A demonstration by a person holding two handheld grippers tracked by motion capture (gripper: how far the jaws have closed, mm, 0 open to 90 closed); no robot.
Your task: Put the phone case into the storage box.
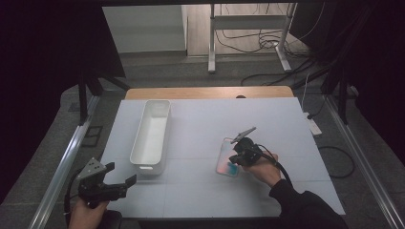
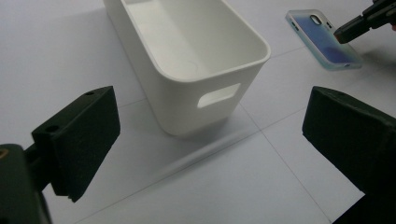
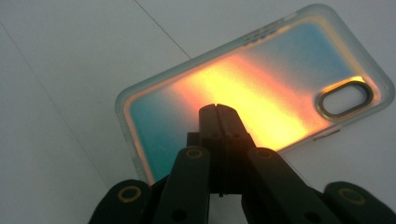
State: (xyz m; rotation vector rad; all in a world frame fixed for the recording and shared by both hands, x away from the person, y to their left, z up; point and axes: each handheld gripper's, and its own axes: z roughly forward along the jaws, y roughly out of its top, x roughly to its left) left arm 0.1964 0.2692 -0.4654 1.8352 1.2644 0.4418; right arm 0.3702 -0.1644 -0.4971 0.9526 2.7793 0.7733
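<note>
My right gripper (image 3: pixel 217 108) jaws closed, empty, over phone case (image 3: pixel 261 84); L gripper (image 2: pixel 205 140) wide open, empty. Risk: the closed tip may just shove it across tabletop (image 1: pixel 200 124).

On the table (image 1: pixel 200 191) you had one white bin (image 1: pixel 151 136), lying at about ten o'clock from centre. You had one phone case (image 1: pixel 228 160), translucent with blue and orange tints, at about four o'clock. You held two grippers: the left gripper (image 1: pixel 120 174) at seven o'clock, the right gripper (image 1: pixel 233 159) at four o'clock.
</note>
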